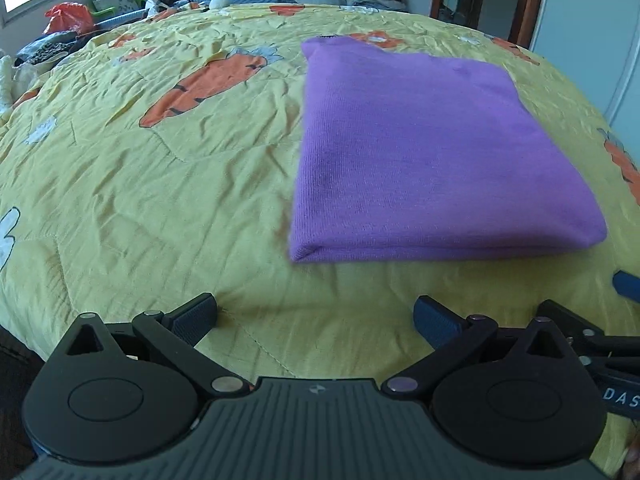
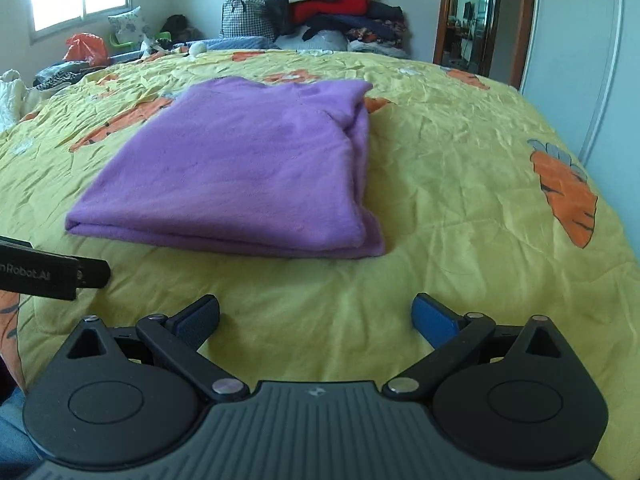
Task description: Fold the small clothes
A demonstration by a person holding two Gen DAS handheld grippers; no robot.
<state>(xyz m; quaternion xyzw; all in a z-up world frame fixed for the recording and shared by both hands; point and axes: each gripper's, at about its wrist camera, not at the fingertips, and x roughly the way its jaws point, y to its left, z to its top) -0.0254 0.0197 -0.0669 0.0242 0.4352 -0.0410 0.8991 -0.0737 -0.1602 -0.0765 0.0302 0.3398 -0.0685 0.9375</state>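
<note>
While purple garment (image 2: 236,168) lies folded on bedspread (image 2: 460,208), right hand-held gripper (image 2: 316,316) gapes empty.

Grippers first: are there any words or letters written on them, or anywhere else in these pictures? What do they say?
"DAS": white letters on the right gripper's black side, cut off by the edge of the left wrist view.
"nRobot.AI": pale letters on the left gripper's black side, start cut off by the edge of the right wrist view.
Purple folded garment, yellow carrot bedspread: no writing visible.

Purple garment (image 1: 432,148), yellow bedspread (image 1: 160,200) (w/ orange carrots).
</note>
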